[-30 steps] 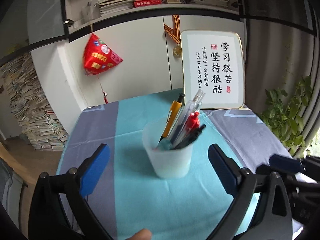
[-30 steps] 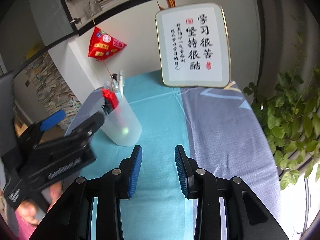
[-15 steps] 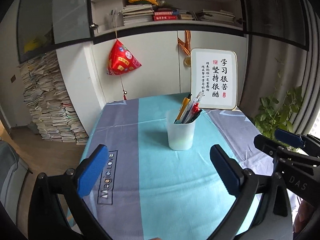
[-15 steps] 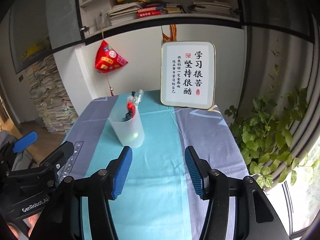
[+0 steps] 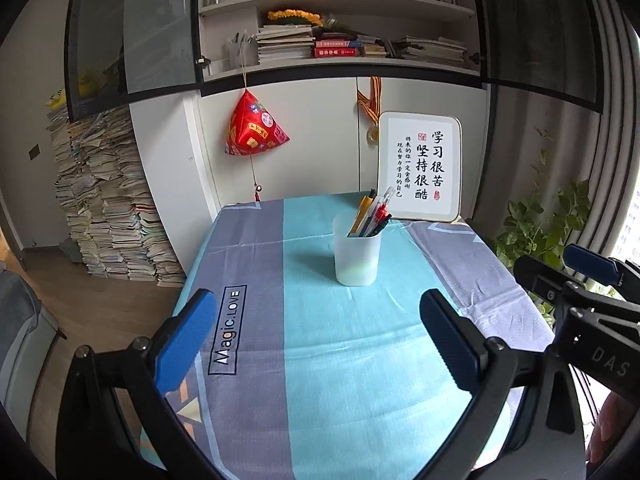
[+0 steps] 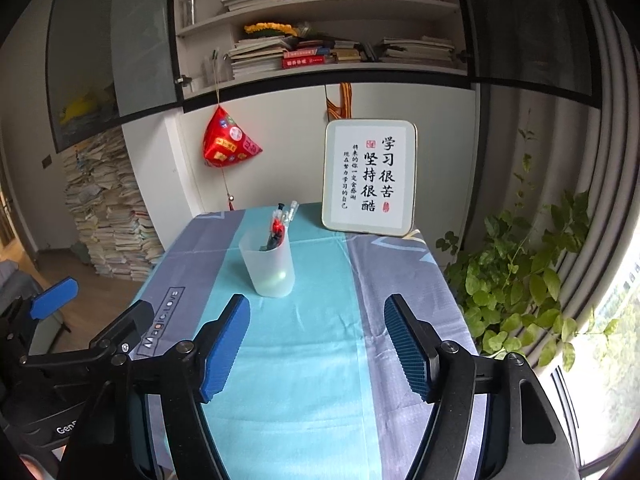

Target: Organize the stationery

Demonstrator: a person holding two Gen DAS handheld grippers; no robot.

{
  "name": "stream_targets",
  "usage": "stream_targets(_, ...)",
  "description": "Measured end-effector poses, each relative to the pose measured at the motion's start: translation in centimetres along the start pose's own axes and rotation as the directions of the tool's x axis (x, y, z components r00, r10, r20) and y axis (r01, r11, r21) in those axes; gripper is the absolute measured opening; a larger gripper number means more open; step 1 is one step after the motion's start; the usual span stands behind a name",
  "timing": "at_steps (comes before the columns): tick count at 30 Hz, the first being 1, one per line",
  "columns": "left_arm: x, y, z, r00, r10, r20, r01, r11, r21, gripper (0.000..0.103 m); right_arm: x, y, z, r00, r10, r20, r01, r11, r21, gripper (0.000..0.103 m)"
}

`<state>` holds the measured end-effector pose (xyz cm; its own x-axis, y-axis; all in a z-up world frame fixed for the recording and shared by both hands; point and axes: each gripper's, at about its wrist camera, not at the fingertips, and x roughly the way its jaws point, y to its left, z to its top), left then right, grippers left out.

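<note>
Table (image 5: 320,380) bears only the translucent cup (image 5: 357,254) at 12 o'clock, pens (image 5: 370,216) inside. Left gripper (image 5: 320,344) and right gripper (image 6: 316,344) spread, empty, well apart from it. Organizing appears complete; no further grasp indicated.

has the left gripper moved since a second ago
Yes. The left gripper has pulled back from the pen cup, which stays before the calligraphy sign.
</note>
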<state>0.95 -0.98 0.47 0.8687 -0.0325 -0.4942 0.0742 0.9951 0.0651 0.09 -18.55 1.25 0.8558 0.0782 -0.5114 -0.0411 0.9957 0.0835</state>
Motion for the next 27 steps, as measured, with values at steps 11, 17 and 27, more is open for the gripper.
stream_targets(11, -1.2, -0.1, -0.2, 1.000, -0.007, 0.016, 0.007, 1.000, -0.003, 0.101, -1.0, -0.1, -0.1, 1.000, 0.001, 0.009, -0.001, 1.000, 0.005, 0.071)
stream_targets(17, -1.4, -0.4, -0.2, 1.000, -0.008, 0.018, 0.008, 1.000, 0.003, 0.101, -1.0, -0.4, -0.2, 1.000, 0.003, 0.006, -0.003, 1.000, 0.014, 0.071)
stream_targets(27, -1.4, -0.2, -0.2, 1.000, -0.011, 0.010, 0.011, 1.000, -0.003, 0.101, -1.0, -0.5, -0.2, 1.000, 0.000, 0.003, 0.000, 1.000, 0.014, 0.072)
